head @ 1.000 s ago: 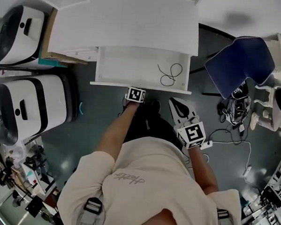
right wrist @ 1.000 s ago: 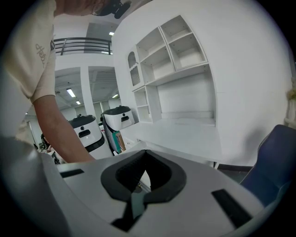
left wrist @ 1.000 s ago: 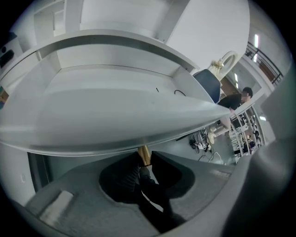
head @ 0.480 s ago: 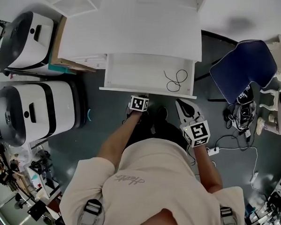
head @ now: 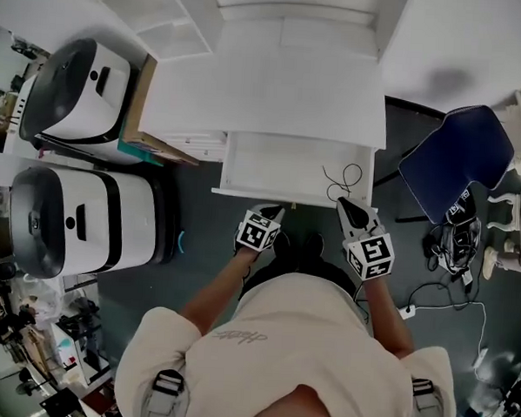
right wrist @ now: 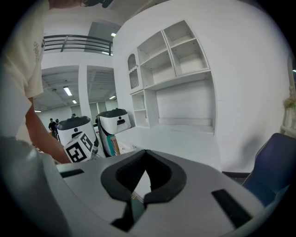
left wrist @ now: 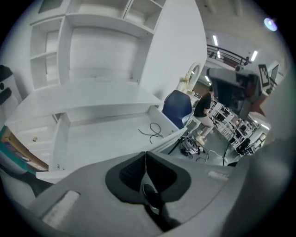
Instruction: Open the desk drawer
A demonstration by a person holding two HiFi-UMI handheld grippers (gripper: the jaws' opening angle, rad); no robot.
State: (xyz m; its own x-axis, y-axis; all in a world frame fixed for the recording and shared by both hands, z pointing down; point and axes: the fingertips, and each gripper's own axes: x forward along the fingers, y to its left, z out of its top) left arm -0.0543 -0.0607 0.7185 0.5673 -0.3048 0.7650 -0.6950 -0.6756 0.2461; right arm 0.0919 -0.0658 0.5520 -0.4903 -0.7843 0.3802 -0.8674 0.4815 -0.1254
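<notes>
The white desk (head: pixel 275 91) has its drawer (head: pixel 280 165) pulled out towards me, with a loose black cable (head: pixel 342 179) lying in its right corner. My left gripper (head: pixel 276 214) hangs just in front of the drawer's front edge, apart from it, jaws shut on nothing. The left gripper view looks down into the open drawer (left wrist: pixel 106 139) and onto the cable (left wrist: pixel 151 130) past the closed left gripper (left wrist: pixel 145 157). My right gripper (head: pixel 346 205) is at the drawer's right front corner, its tips (right wrist: pixel 145 155) meeting with nothing held.
Two white-and-black machines (head: pixel 84 94) (head: pixel 77 220) stand left of the desk, with a cardboard box (head: pixel 147 123) between them and it. A blue chair (head: pixel 459 161) is to the right, with cables and a bag (head: pixel 455 231) on the dark floor. Shelves (head: pixel 183 16) rise behind the desktop.
The left gripper has let go of the drawer front, lifted away from it and closed its jaws. The drawer stays open. The right gripper has edged nearer the drawer's corner.
</notes>
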